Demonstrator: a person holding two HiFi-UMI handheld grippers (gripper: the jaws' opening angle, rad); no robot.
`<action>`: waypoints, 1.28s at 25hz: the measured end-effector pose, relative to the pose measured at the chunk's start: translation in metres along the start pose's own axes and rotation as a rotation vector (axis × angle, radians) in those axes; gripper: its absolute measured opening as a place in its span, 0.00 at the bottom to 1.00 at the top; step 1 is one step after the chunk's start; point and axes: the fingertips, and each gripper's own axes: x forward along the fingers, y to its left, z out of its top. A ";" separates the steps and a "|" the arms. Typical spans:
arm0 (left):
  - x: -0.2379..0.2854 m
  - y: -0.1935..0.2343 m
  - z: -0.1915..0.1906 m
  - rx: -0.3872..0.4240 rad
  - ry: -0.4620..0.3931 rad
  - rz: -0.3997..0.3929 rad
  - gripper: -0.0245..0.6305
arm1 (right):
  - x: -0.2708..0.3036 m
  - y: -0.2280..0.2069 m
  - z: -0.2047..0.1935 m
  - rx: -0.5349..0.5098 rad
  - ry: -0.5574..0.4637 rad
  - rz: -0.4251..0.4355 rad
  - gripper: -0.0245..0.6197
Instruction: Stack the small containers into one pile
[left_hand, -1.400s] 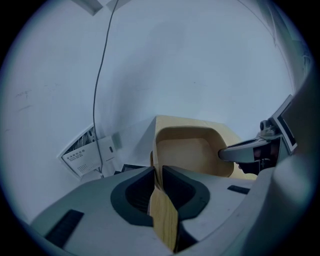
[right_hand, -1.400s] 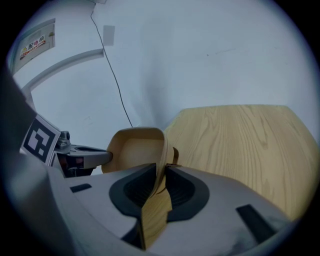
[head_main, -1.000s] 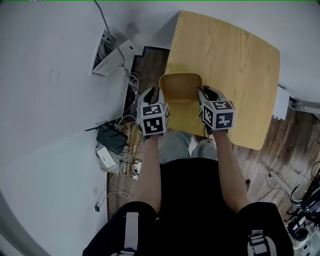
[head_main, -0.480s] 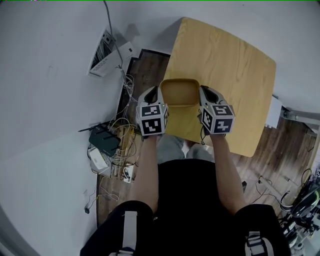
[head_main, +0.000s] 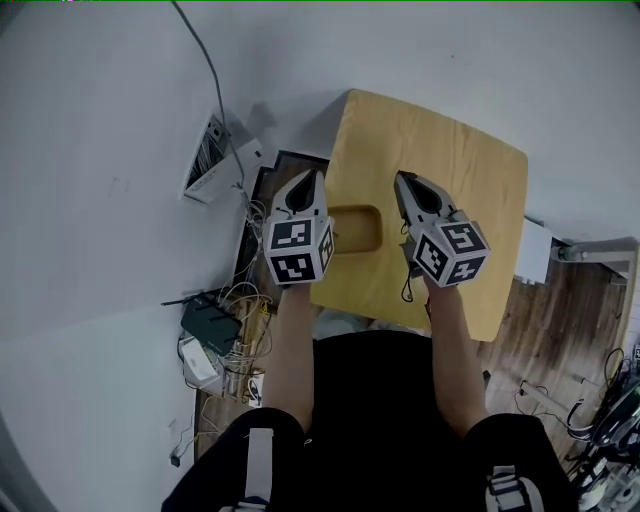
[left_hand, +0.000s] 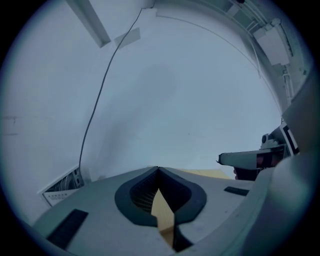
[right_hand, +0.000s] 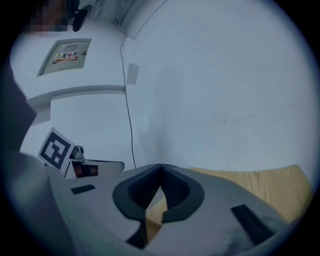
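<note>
A labelled wall panel (right_hand: 69, 56) sits up left of your right gripper (right_hand: 161, 166). You cannot read its print

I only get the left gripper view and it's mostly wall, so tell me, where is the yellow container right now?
Observer: The head view shows the yellow container sitting on the wooden table, between the left hand-held gripper and the right hand-held gripper.
Operator: Is the right one carrying anything?
Observer: No. The right gripper view shows its jaws closed together with nothing between them.
</note>
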 end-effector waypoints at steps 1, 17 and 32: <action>0.001 -0.005 0.013 0.006 -0.023 -0.010 0.04 | -0.004 -0.002 0.015 -0.013 -0.029 -0.001 0.05; 0.024 -0.155 0.108 0.088 -0.177 -0.220 0.04 | -0.114 -0.092 0.114 -0.094 -0.257 -0.190 0.05; 0.017 -0.258 0.149 0.163 -0.284 -0.307 0.04 | -0.198 -0.154 0.143 -0.135 -0.364 -0.326 0.04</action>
